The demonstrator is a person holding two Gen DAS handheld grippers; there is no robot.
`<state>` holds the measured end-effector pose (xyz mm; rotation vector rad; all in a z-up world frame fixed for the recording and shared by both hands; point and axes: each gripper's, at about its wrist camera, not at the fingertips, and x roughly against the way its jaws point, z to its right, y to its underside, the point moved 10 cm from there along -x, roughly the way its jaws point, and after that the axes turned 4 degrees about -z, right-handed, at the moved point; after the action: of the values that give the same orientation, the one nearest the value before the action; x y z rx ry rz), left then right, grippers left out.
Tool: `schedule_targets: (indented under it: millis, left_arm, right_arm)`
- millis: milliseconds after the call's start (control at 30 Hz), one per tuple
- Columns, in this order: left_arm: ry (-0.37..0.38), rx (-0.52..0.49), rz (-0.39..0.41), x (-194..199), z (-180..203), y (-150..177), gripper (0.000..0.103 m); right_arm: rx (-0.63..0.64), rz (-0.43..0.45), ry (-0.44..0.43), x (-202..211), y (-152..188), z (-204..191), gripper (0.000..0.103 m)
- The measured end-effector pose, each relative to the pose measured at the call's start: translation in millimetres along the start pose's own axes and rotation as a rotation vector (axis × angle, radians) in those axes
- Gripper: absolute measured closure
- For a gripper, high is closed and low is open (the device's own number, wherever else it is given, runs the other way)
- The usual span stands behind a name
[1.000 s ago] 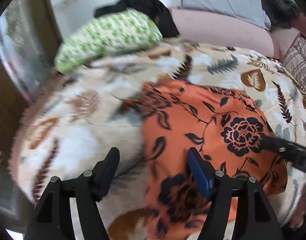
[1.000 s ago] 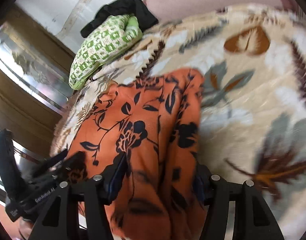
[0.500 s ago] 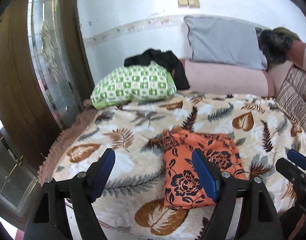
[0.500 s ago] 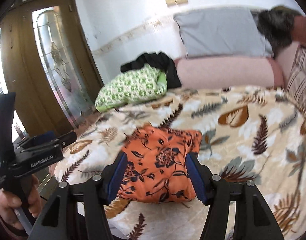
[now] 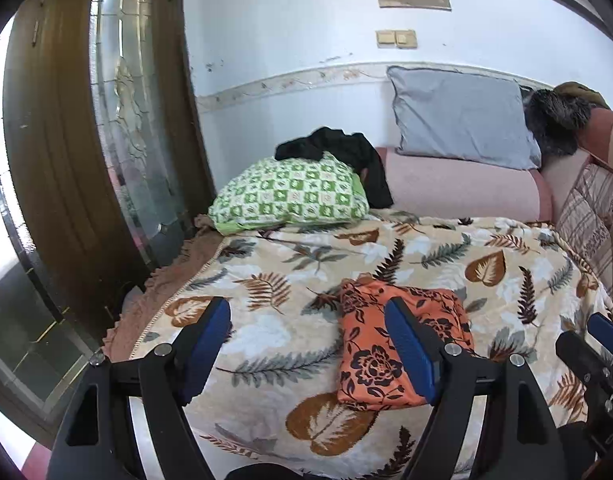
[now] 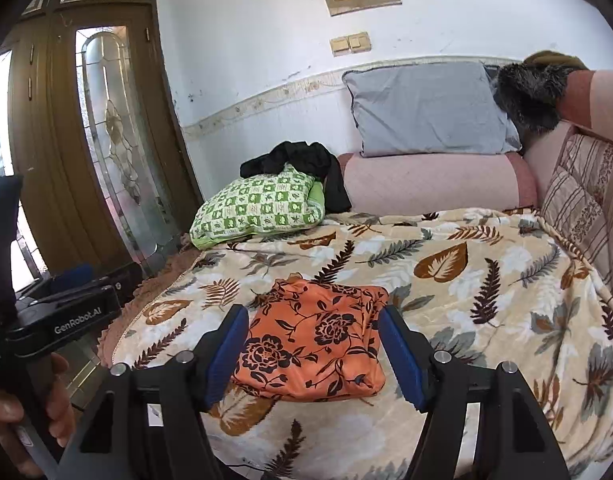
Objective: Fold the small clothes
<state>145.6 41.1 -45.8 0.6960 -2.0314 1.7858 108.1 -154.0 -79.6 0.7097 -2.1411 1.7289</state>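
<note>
Here the orange floral cloth (image 6: pixel 314 348) lies folded into a compact bundle on the leaf-patterned blanket (image 6: pixel 466 280), near the bed's front edge. My right claw (image 6: pixel 312 354) hangs above it with its jaws spread wide and nothing between them, the bundle framed in the gap. My left claw (image 5: pixel 308 346) is just as wide apart and empty, held off to the cloth's left. Farther back, a green checked pillow (image 6: pixel 258 208) rests at the blanket's far corner with a black garment (image 6: pixel 302 160) draped over it, beside a pink bolster (image 6: pixel 434 180) and a grey pillow (image 6: pixel 426 108).
</note>
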Motion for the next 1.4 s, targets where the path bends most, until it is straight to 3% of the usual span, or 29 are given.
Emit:
schedule_targets:
  millis: [133, 300, 500, 767, 867, 1400]
  left_arm:
    - [0.004, -0.004, -0.012, -1.1, -0.2, 1.8, 0.022]
    - [-0.045, -0.015, 0.017, -1.8, -4.9, 0.3, 0.022]
    - [-0.032, -0.015, 0.019, 2.3, -4.9, 1.1, 0.022]
    - [0.077, 0.017, 0.042, 19.6, -1.5, 1.7, 0.022]
    - [0.081, 0.027, 0.060, 29.2, -3.9, -1.0, 0.022]
    - [0.049, 0.032, 0.046, 24.9, -17.0, 0.1, 0.022]
  right_arm:
    - [0.023, -0.004, -0.025, -0.1, 1.1, -11.0, 0.032]
    - [0.033, -0.025, -0.049, -8.4, 7.9, -18.2, 0.032]
    - [0.034, -0.025, -0.052, -12.8, 9.2, -22.2, 0.032]
    - [0.016, 0.048, -0.037, -1.4, -0.2, -18.0, 0.025]
    - [0.023, 0.064, -0.015, 2.4, -4.0, -16.3, 0.024]
    - [0.049, -0.002, -0.003, -16.2, 9.5, -32.4, 0.024]
